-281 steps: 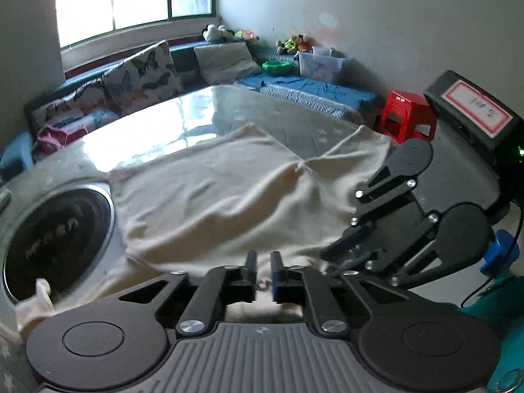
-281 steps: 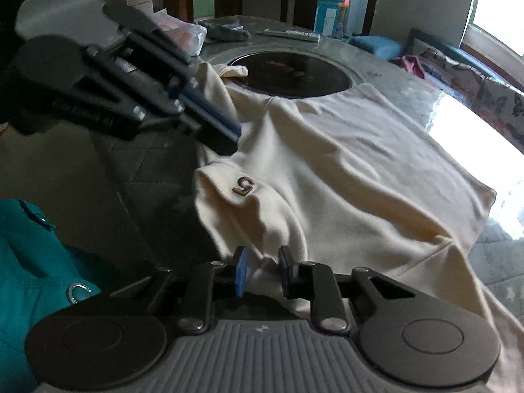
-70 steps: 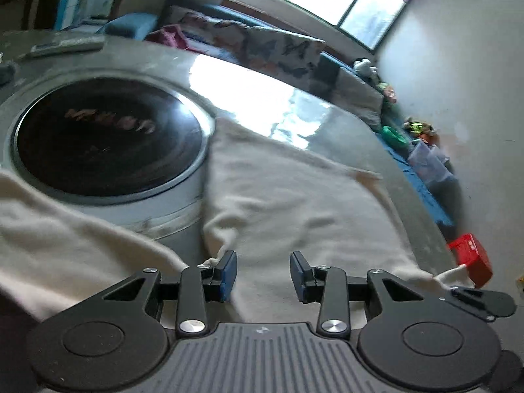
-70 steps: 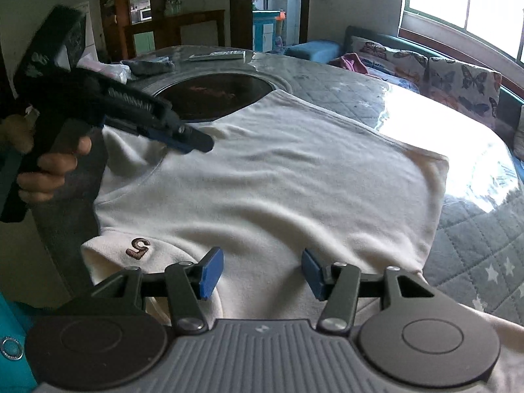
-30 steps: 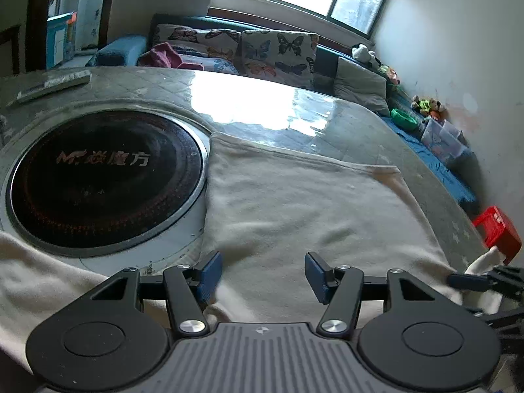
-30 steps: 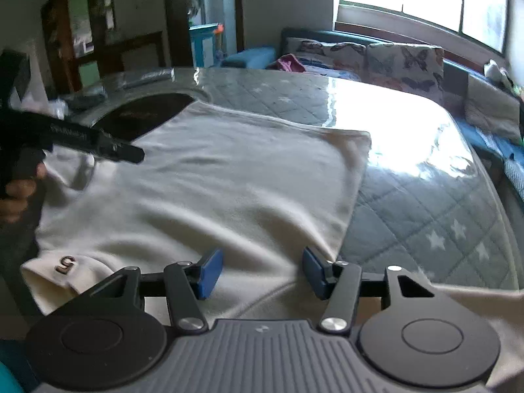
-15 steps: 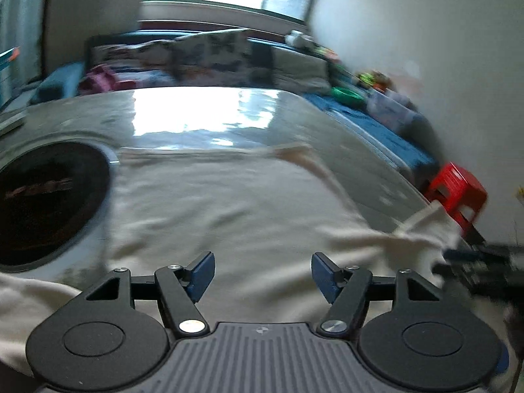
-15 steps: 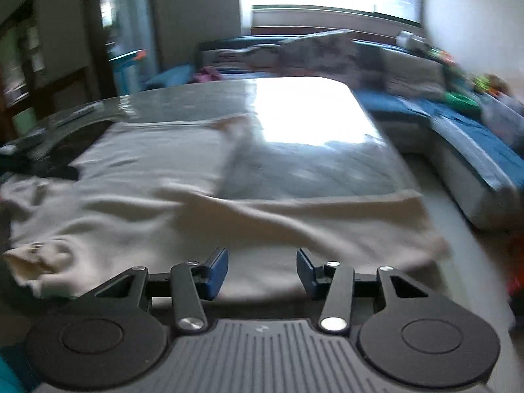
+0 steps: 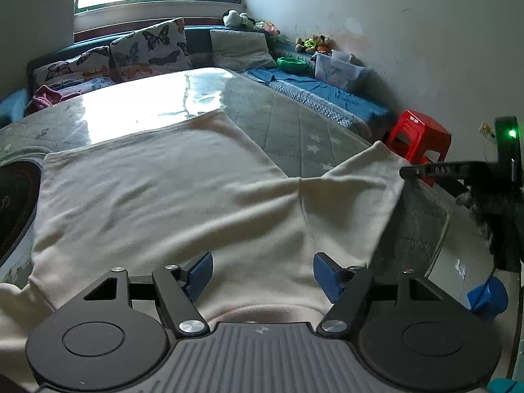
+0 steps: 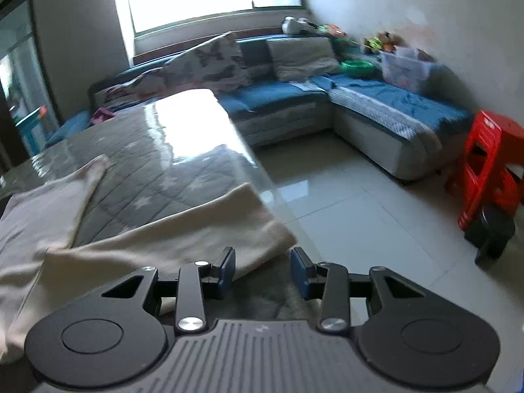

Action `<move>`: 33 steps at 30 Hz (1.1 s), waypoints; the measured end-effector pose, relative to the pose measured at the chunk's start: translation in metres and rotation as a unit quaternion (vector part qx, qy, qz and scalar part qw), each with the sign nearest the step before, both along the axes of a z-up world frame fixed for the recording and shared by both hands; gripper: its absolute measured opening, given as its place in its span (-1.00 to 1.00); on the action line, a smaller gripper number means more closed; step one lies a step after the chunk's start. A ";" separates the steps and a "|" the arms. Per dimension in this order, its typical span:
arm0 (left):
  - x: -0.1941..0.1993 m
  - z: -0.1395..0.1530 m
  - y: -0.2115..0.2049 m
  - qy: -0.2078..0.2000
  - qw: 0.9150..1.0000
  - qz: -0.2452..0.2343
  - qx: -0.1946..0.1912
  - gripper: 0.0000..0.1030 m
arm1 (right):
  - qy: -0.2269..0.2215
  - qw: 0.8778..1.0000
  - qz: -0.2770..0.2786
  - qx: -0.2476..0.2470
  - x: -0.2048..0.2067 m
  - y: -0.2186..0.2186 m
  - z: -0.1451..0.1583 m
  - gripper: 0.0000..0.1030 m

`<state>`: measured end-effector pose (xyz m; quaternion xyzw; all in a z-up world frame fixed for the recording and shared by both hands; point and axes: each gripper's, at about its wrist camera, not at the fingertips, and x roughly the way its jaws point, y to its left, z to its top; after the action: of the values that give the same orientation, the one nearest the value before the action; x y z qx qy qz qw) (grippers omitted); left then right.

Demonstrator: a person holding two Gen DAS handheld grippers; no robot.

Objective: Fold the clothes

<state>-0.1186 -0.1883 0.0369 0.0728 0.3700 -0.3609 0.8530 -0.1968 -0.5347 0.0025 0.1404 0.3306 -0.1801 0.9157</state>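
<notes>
A cream T-shirt (image 9: 170, 190) lies spread flat on the quilted table (image 9: 294, 131). My left gripper (image 9: 262, 275) hovers open over its near edge by the collar, with cloth below the blue pads and nothing pinched. One sleeve (image 9: 363, 177) reaches right toward the table's edge. In the right wrist view that sleeve (image 10: 196, 229) lies just ahead and left of my right gripper (image 10: 263, 271), which is open and empty at the sleeve's end. The left wrist view shows the right gripper (image 9: 406, 173) level with the sleeve's tip.
A round black cooktop (image 9: 13, 203) is set into the table at the left. The table's right edge (image 10: 262, 177) drops to a tiled floor (image 10: 360, 216). A red stool (image 10: 491, 163) and a blue sofa (image 10: 376, 104) stand beyond.
Both views have swung to the right. My right gripper has gone from over the shirt's body to the sleeve's end at the table edge. Both grippers have stayed open.
</notes>
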 end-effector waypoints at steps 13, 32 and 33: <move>-0.007 0.003 -0.001 -0.011 1.000 -0.005 0.008 0.41 | -0.049 0.999 -0.014 -0.016 -0.010 -0.008 0.011 -0.92; -0.023 -0.008 -0.021 -0.033 0.998 -0.054 0.022 0.46 | -0.108 0.989 0.056 -0.090 -0.013 0.029 0.087 -0.92; -0.022 -0.005 -0.017 -0.035 0.998 -0.049 0.016 0.52 | -0.109 0.988 0.062 -0.093 -0.012 0.032 0.091 -0.92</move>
<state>-0.1401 -0.2050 0.0321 0.1169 0.3416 -0.3940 0.8452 -0.2084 -0.5029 0.0938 0.0526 0.2186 -0.1368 0.9647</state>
